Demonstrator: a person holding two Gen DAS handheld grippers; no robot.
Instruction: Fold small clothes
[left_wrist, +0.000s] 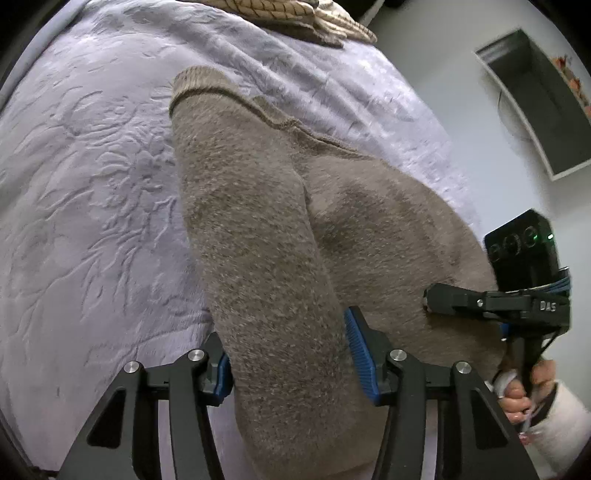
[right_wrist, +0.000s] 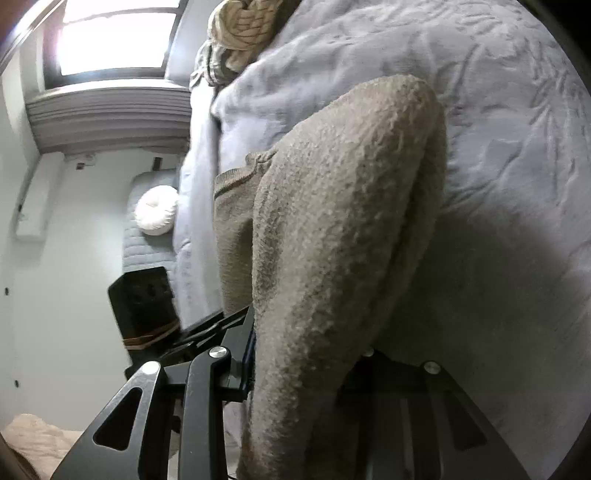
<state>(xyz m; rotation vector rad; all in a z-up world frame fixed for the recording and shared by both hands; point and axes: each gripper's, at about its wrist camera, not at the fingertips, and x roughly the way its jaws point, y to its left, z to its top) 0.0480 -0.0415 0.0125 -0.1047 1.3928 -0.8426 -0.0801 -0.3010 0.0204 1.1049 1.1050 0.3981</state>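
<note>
Both tongs grip one fuzzy grey-brown knitted sweater: the left gripper, low in the left wrist frame, pinches a sleeve between blue ribbed pads, while the right gripper clamps another fold (its far finger is hidden). From them the sweater runs up the frame over an embossed lilac bedspread, with a cream cable-knit garment at the top edge.

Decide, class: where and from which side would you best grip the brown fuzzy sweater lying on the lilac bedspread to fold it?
Grip the brown sweater at its near edge, coming from the bed's near side, one gripper per corner. It lies lengthwise away, ribbed cuff far off, so the near edge likely lifts evenly. Left gripper and right gripper already pinch there.
</note>
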